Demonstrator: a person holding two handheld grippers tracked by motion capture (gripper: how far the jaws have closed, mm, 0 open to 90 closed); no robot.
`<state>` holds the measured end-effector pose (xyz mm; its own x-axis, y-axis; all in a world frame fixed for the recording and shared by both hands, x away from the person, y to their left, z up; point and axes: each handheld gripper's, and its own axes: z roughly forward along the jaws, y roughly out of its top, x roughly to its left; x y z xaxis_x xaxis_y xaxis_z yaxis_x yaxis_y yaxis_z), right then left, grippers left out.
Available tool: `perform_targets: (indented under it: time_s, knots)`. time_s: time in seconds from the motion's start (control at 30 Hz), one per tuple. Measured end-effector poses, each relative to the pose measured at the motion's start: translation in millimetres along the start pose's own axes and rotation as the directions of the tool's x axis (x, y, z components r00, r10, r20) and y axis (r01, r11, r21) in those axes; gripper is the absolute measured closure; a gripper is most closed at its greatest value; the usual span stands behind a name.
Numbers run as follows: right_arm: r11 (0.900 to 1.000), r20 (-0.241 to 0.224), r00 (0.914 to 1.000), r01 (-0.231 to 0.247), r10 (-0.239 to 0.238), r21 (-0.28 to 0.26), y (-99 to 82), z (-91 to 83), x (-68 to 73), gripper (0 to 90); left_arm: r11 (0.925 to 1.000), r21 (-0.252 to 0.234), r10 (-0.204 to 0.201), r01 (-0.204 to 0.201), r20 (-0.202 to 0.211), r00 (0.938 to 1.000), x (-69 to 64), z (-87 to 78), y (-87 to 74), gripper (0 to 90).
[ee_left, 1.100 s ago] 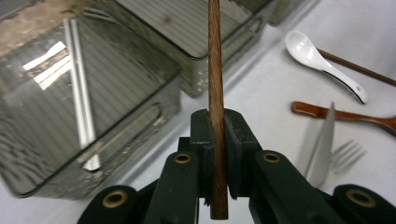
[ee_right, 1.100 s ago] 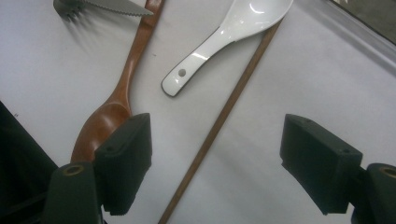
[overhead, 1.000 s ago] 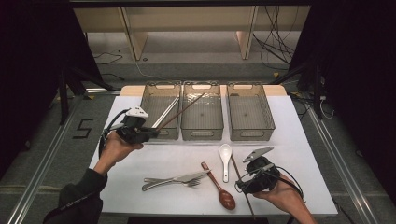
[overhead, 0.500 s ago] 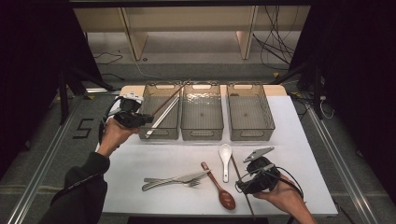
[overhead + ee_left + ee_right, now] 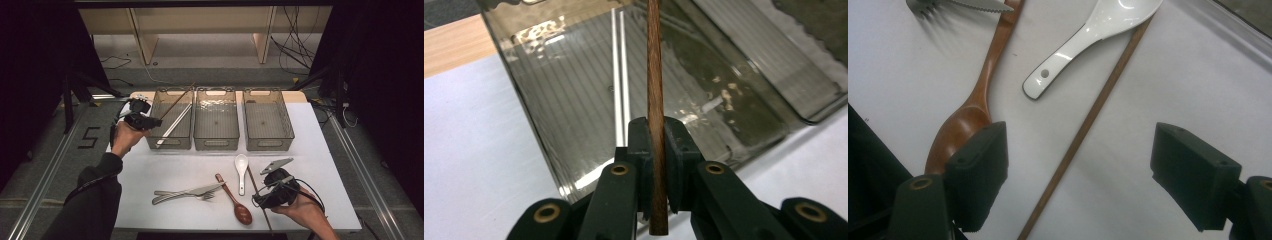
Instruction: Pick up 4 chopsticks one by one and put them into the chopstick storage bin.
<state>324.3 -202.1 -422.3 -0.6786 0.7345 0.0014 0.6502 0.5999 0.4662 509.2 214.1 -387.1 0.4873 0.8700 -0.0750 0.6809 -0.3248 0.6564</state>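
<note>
The left claw (image 5: 150,121) is carrying a brown chopstick (image 5: 655,100), clamped tight, over the left bin (image 5: 172,142) at the desk's far-left edge, needing only a release, while the right claw (image 5: 260,200) is hovering apart over another chopstick (image 5: 1088,120) near the front edge.

— What's carrying everything?

— A table (image 5: 150,170) with a white top; bare wood shows along its far edge.

— And what lies on it?

— Three clear bins stand in a row at the far side: the left bin (image 5: 170,142), the middle bin (image 5: 216,144) and the right bin (image 5: 268,144). Nearer, a knife (image 5: 187,191) and fork (image 5: 200,197) lie together, touching. Right of them lies a wooden spoon (image 5: 234,199), then a white ceramic spoon (image 5: 241,171), and a wooden chopstick (image 5: 253,184) just beside it.
</note>
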Motion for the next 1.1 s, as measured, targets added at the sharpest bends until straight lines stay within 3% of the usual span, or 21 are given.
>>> perform_targets:
  time_s: [0.47, 0.6, 0.67, 0.83, 1.1]
  knots:
    - [1.0000, -0.004, 1.0000, 0.000, 0.000, 0.002, -0.3, 0.3, 0.1, 24.2, 0.9977, 0.044, -0.050, 0.052, -0.037, 0.9980, 11.8, 17.5, -6.5, 82.4]
    - [1.0000, -0.004, 1.0000, 0.004, -0.004, 0.004, -0.4, 0.2, 0.4, 24.3, 0.9977, 0.031, -0.058, 0.060, -0.047, 0.9972, 13.1, 20.3, -8.1, 80.7]
    - [1.0000, -0.006, 1.0000, 0.001, -0.001, 0.006, -0.8, 0.4, 0.0, 24.3, 0.9970, 0.022, -0.074, 0.074, -0.039, 0.9965, 13.8, 18.9, -7.8, 71.6]
    - [1.0000, -0.007, 1.0000, 0.003, -0.003, 0.008, -0.9, 0.5, -0.1, 24.3, 0.9970, 0.009, -0.077, 0.077, -0.016, 0.9969, 9.6, 9.7, -6.0, 58.8]
    - [0.9998, 0.006, 1.0000, -0.007, 0.007, 0.017, -1.2, 0.9, -1.0, 24.8, 0.9978, -0.029, -0.058, 0.060, 0.063, 0.9964, -7.2, -13.2, -13.0, 37.9]
